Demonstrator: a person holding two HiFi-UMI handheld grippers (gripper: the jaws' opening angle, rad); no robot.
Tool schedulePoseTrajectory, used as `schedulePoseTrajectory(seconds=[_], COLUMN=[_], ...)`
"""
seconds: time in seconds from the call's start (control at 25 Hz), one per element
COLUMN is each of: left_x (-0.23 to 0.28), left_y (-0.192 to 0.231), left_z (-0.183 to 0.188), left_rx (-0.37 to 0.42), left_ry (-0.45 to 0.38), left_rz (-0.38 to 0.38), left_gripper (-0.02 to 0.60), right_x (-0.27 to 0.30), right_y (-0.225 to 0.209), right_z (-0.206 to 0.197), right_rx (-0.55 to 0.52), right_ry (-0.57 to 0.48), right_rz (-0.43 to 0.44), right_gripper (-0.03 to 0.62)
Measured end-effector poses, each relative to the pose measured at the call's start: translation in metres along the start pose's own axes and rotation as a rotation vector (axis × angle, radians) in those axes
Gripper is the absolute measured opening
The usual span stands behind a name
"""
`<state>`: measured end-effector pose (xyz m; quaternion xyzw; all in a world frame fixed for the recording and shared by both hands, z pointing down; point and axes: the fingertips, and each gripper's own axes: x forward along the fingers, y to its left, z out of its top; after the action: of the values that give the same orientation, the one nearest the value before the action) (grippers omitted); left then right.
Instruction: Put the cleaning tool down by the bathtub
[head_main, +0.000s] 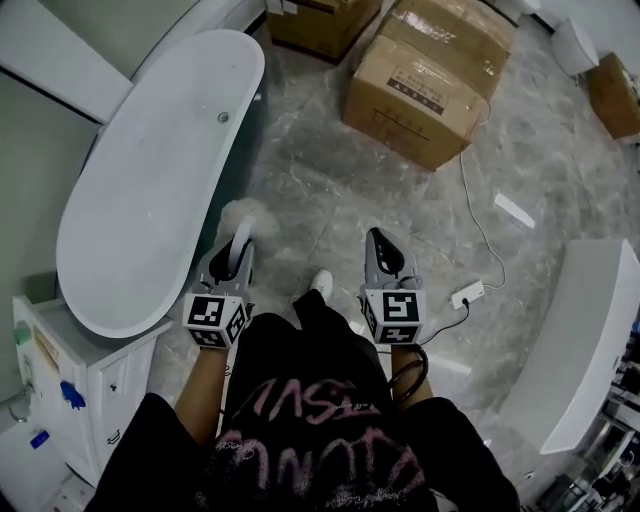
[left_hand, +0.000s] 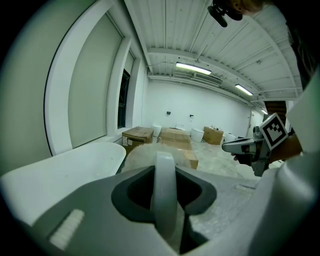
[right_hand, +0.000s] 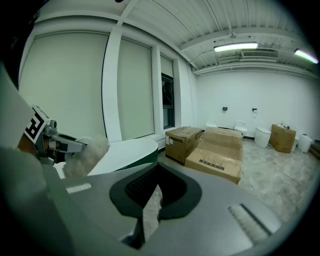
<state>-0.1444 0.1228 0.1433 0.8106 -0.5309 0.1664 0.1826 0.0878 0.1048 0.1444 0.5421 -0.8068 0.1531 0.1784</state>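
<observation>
The cleaning tool is a white handle (left_hand: 164, 180) with a fluffy white head (head_main: 247, 214). My left gripper (head_main: 240, 245) is shut on the handle, and the head hangs above the floor just right of the white bathtub (head_main: 150, 190). In the left gripper view the handle runs up between the jaws to the fluffy head (left_hand: 142, 152), with the bathtub (left_hand: 60, 170) at the left. My right gripper (head_main: 380, 250) is shut on nothing, level with the left one. The right gripper view shows the fluffy head (right_hand: 90, 151) beside the bathtub (right_hand: 127, 149).
Large cardboard boxes (head_main: 430, 85) stand on the marble floor ahead, with another box (head_main: 320, 22) behind the tub's end. A power strip with a cable (head_main: 467, 294) lies to the right. A white cabinet (head_main: 85, 385) stands at the tub's near end, and a white fixture (head_main: 585, 340) at the right.
</observation>
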Motion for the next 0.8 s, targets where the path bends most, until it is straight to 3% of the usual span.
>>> schedulePoseTrajectory(seconds=[0.28,0.48,0.8], left_x=[0.022,0.041,0.085], left_y=[0.003,0.006,0.026], left_z=[0.012,0.018,0.022], left_rx=[0.003,0.01,0.014], left_ry=[0.015,0.018,0.04], left_rz=[0.012,-0.001,-0.034], left_gripper=[0.092,0.092,0.092], right_x=[0.019,0.035,0.068], right_y=[-0.005,-0.005,-0.034], right_z=[0.008,0.015,0.015], right_rx=[-0.03,0.008,0.05], right_ry=[0.001,-0.003,0.013], right_rz=[0.036,0.056,-0.016], right_gripper=[0.014,0.015,0.017])
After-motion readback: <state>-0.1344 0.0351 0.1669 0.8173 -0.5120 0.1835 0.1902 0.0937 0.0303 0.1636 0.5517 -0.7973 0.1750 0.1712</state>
